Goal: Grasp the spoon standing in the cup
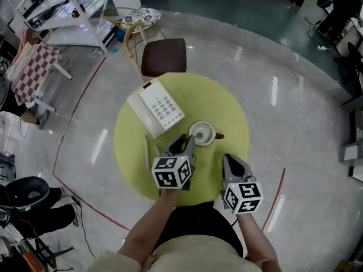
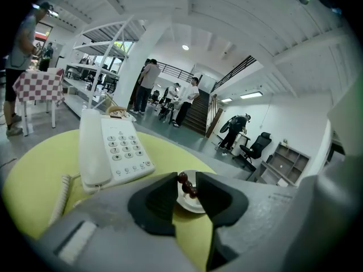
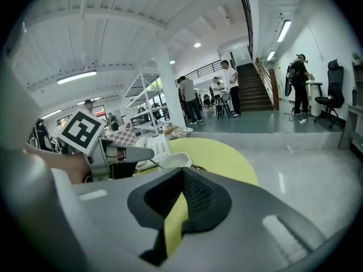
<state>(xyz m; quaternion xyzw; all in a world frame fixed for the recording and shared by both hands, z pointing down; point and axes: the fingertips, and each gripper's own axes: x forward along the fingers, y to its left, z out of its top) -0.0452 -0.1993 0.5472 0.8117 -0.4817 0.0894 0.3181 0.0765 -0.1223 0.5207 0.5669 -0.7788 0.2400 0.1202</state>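
Left claw (image 2: 186, 178) stands open around the spoon (image 2: 188, 187) in the cup (image 2: 190, 204)

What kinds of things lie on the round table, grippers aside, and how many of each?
phone: 1
cup: 1
spoon: 1
Total: 3
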